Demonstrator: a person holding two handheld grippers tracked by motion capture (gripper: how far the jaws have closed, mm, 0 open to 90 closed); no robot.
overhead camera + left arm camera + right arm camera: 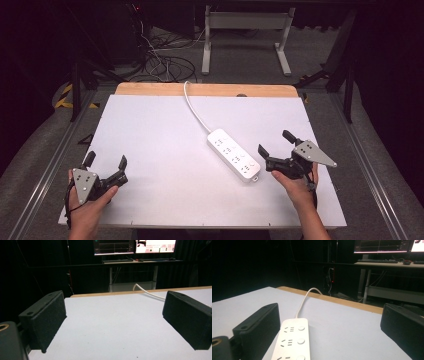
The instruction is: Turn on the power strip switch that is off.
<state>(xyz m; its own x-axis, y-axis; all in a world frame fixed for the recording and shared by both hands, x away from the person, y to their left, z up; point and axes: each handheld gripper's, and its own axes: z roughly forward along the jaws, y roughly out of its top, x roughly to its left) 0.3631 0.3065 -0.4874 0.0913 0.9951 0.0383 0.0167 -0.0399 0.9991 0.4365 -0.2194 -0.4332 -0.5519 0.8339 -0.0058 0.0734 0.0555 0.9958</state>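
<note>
two tongs sit low over the white desk (165, 145), both with jaws spread wide and holding nothing. the right tongs (274, 148) are just beside the near end of the white power strip (234, 154), which lies right of centre, its cord (194, 107) running to the far edge. the left tongs (106, 163) are well apart from it.

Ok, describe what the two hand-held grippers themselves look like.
Both are black, two-jawed tools. The left hand-held gripper carries a grey three-cornered plate dotted with small holes on top, and a black cable trails from it beside the wrist. The right hand-held gripper bears the same grey plate. In the gripper views the jaws are flat rectangular blocks with rough, foam-like inner faces. No sleeves show on the forearms.
</note>
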